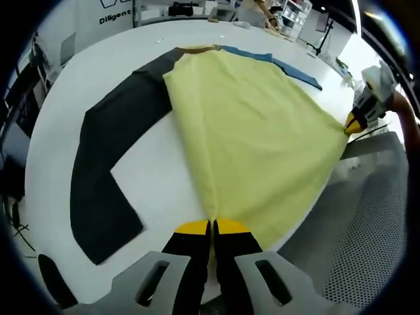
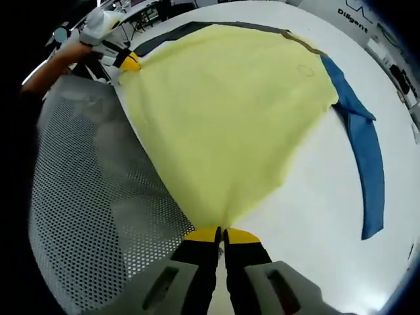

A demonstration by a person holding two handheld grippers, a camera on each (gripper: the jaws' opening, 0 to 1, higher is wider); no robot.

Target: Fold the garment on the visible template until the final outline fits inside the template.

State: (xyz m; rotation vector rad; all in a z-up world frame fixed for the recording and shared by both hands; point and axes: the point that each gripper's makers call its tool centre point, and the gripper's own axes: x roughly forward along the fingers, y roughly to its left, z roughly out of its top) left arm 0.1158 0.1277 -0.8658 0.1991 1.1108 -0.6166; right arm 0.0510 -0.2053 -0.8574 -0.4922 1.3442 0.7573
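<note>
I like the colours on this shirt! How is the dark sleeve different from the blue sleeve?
The dark sleeve is charcoal; the blue sleeve is bright blue. The dark sleeve bends at an elbow, while the blue sleeve lies nearly straight. The dark sleeve sticks out on the left hand-held gripper side, the blue sleeve on the right hand-held gripper side. Both lie flat on the white table, joined to the same yellow body.

Each gripper, left (image 1: 211, 226) and right (image 2: 220, 233), has black jaws capped with yellow tips, rising from pale grey slotted mounts.
</note>
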